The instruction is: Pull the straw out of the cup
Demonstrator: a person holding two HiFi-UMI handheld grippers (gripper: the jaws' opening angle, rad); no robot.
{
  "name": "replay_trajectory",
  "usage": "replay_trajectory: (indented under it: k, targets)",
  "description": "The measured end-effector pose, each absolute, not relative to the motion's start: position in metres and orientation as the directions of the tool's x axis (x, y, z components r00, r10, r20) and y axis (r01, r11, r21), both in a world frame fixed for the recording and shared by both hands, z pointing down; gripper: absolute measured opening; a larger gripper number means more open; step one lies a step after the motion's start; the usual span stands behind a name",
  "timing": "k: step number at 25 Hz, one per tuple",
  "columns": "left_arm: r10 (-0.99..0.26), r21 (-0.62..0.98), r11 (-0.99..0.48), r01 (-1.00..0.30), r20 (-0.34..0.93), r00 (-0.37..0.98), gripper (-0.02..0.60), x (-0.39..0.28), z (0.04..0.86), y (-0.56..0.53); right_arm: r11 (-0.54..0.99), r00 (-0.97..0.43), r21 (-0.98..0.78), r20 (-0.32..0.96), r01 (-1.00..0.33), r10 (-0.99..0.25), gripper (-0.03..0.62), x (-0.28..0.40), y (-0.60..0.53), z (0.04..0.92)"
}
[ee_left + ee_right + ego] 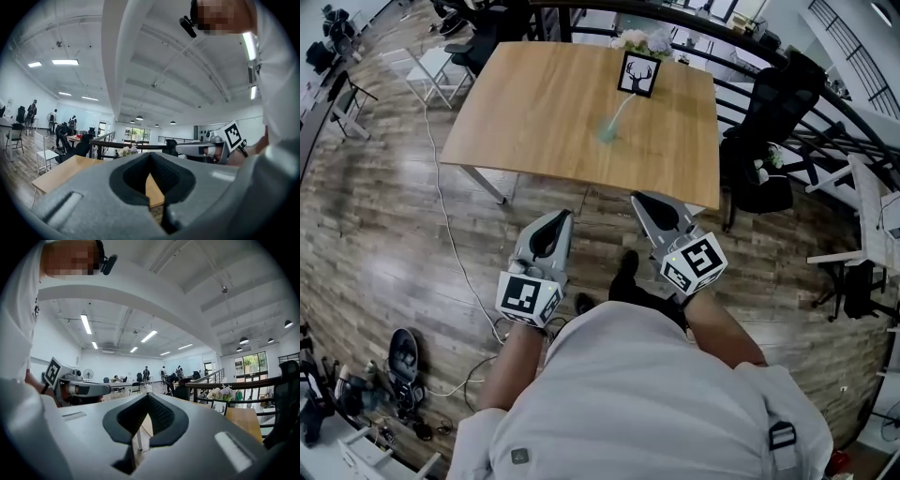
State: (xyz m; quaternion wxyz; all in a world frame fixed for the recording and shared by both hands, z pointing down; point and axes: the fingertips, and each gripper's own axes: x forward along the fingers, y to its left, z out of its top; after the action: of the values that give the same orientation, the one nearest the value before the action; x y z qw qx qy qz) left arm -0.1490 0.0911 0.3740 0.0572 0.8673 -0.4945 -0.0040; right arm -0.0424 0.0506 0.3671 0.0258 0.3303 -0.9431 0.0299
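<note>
A pale green cup (pixel 607 131) stands on the wooden table (pixel 534 112), and a white straw (pixel 622 110) leans out of it toward the back right. Both grippers are held level over the floor, short of the table's near edge and well away from the cup. My left gripper (pixel 560 217) (pixel 151 157) is shut with nothing in it. To its right, my right gripper (pixel 642 199) (pixel 147 397) is also shut and empty. Neither gripper view shows the cup or the straw. Each gripper view shows the other gripper off to its side.
A framed deer picture (pixel 638 73) (pixel 218 406) and flowers (pixel 642 39) (pixel 220 393) stand at the table's back edge. A black office chair (pixel 769 122) stands to the right, a white chair (pixel 427 70) at the back left. A cable (pixel 450 234) runs over the wooden floor.
</note>
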Motion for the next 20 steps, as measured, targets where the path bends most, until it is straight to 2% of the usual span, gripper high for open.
replay_trajectory:
  k: [20]
  targets:
    - [-0.888,0.051,-0.438,-0.898,0.133,0.44,0.005,-0.063,0.392,-0.102,0.817,-0.826,-0.12,0.078,-0.564,-0.558,0.009,0.055,-0.141,0.394]
